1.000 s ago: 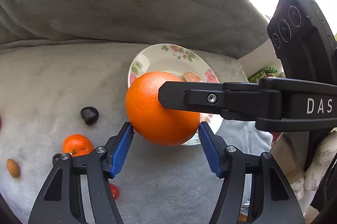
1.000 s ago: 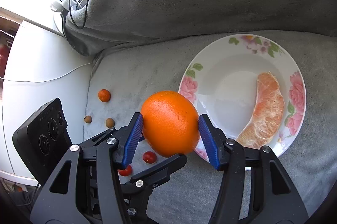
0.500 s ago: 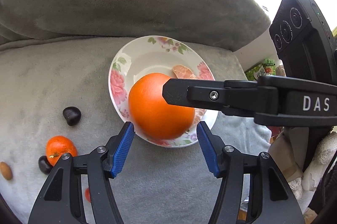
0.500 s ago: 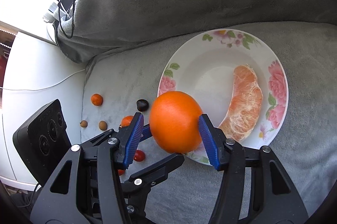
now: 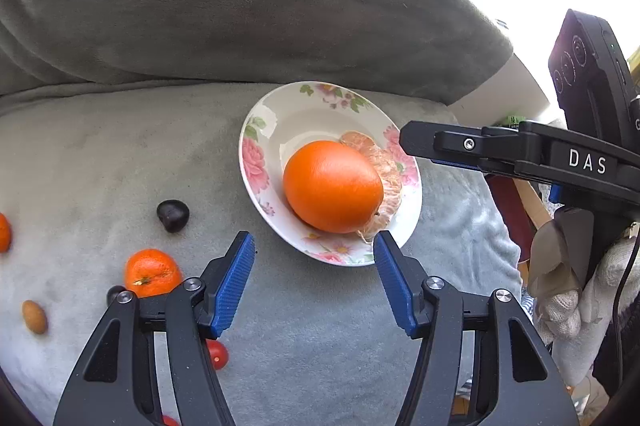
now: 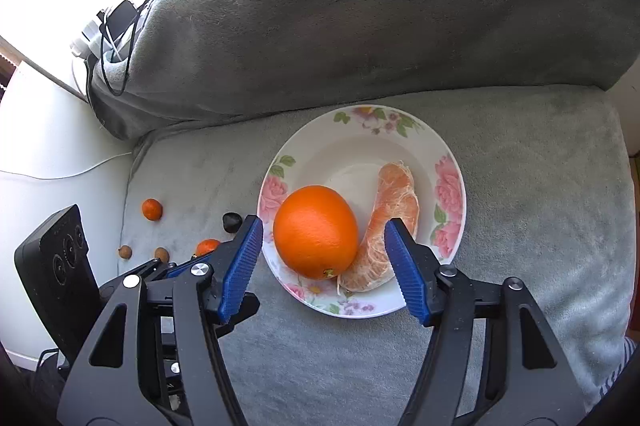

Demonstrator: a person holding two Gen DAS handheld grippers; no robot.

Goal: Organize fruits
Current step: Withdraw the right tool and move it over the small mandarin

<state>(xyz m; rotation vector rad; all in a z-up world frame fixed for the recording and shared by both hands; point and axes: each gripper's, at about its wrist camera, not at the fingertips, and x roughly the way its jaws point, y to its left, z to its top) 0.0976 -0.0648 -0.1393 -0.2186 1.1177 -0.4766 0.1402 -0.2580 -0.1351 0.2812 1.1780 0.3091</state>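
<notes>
Right wrist view: floral plate (image 6: 450, 186) on the grey cushion (image 6: 540, 226) holds the orange (image 6: 315, 231) at its left side, touching a peeled citrus segment (image 6: 390, 222) on its right. Orange is whole, glossy, stem end toward the near rim. Right gripper (image 6: 322, 262) jaws have just been opening, clear of the fruit. Left gripper (image 5: 314, 282) jaws wide, empty, near the plate (image 5: 256, 162).

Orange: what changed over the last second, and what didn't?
The right tongs carried the orange over the plate, have just been opening, and let it go; it now rests in the plate against the peeled segment, with the pads clear of it. The left tongs stayed open and empty. The small fruits on the grey cushion stayed put.
</notes>
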